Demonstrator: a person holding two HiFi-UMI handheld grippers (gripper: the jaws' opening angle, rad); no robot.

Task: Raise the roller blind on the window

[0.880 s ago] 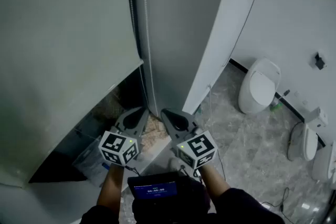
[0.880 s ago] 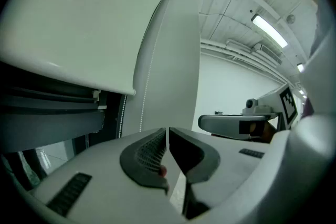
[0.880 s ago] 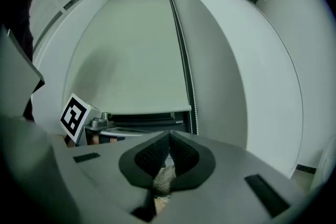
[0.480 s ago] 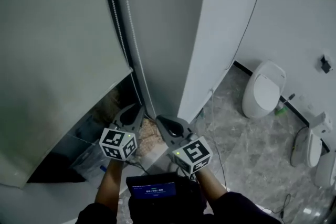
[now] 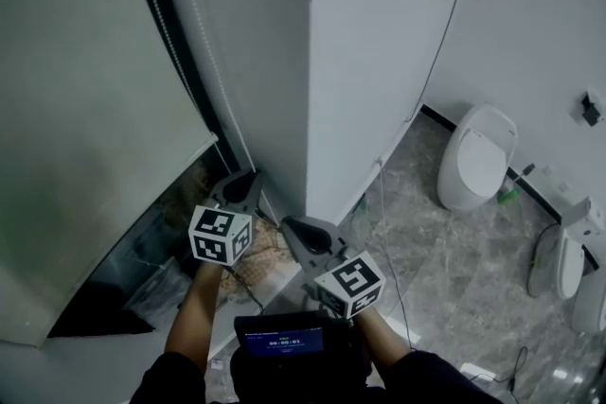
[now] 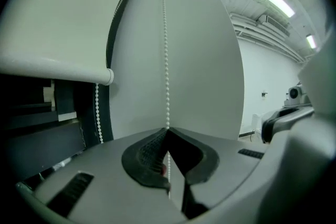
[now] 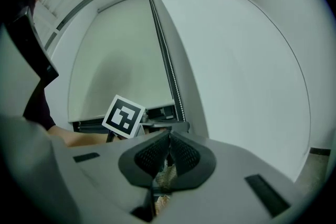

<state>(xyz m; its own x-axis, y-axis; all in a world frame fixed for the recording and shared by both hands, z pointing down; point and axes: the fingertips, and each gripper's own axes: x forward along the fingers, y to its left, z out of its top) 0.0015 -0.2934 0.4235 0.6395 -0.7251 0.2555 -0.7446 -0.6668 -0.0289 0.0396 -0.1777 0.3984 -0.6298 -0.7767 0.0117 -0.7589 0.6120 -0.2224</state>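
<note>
beside roller blind [image 6: 52, 23], left hand-held gripper [image 6: 168, 130] clenched on bead chain [image 6: 166, 50]; right hand-held gripper [image 7: 169, 135] closed, empty.

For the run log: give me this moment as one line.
left gripper: shut on white bead chain | right gripper: shut | pale grey roller blind: partly raised

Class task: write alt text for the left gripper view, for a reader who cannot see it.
The left gripper has its jaws shut on a white bead chain that runs straight up a pale wall. To the left hangs a roller blind, its bottom bar above a dark strip of window, with a second strand of chain beside it.
</note>
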